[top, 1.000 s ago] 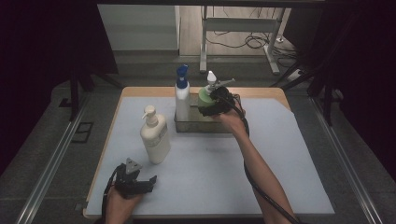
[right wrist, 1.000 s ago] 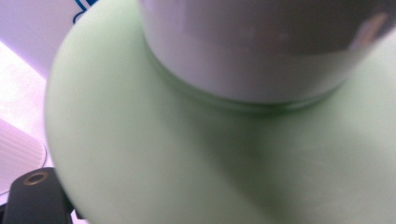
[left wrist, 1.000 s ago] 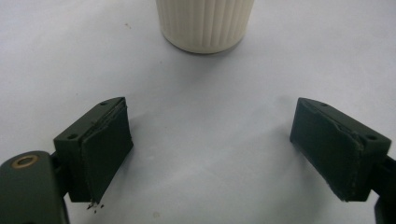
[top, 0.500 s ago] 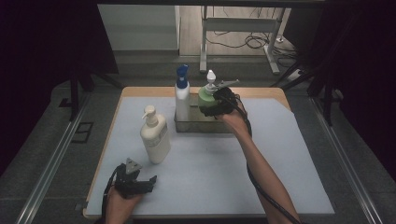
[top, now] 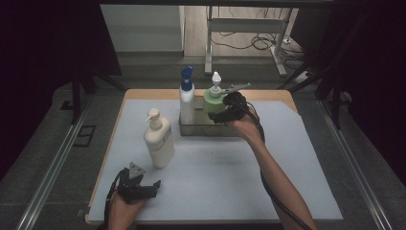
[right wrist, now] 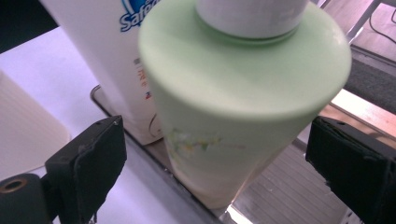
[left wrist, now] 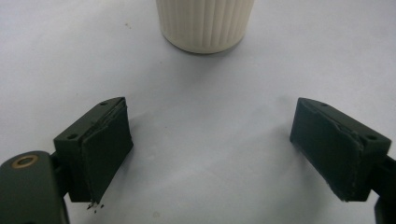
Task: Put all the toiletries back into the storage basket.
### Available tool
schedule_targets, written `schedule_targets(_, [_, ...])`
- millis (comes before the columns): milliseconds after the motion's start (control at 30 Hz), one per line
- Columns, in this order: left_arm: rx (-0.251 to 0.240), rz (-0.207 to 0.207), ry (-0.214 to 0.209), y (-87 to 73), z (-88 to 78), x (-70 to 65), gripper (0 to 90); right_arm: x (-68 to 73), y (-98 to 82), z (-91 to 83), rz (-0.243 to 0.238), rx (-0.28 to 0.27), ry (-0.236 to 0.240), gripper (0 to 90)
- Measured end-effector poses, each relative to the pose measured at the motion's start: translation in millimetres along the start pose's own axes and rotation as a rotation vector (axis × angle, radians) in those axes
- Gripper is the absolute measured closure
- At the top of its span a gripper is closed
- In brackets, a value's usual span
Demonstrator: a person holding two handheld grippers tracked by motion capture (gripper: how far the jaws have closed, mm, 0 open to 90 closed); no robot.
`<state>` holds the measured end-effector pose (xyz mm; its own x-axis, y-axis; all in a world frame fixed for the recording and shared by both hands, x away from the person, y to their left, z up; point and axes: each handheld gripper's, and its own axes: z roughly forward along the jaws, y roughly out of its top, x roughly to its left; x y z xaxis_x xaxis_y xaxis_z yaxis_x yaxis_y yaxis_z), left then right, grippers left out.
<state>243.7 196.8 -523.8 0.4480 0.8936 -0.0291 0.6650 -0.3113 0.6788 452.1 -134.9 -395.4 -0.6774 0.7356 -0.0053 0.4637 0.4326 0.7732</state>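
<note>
Right gripper view showed the upright green bottle point(right wrist: 243, 107) in the tray point(right wrist: 154, 149), between just-opened right gripper point(right wrist: 224, 158) jaws, pads clear.

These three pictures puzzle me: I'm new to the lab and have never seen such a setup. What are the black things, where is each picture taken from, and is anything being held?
A person holds a hand-held two-jaw gripper in each hand. The high view looks down on the table. The left gripper rests near the front edge. The right gripper is at the green bottle, which stands in a tray beside a white bottle with a blue cap. A cream pump bottle stands alone. The other two pictures come from cameras riding on the grippers. The right jaws have just been opening; the green bottle stands between them, untouched. The left jaws are open, holding nothing.
</note>
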Motion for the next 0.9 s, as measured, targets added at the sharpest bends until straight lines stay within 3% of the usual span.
schedule_targets(500, [0.000,0.000,0.001,0.0,0.0,-0.1,12.0,1.3,-14.3,-14.1,-0.005,0.026,0.030,4.7])
schedule_targets(900, [0.000,0.001,0.002,0.0,0.0,-0.1,12.0,-3.6,-27.1,-23.8,0.030,0.030,0.043,13.5])
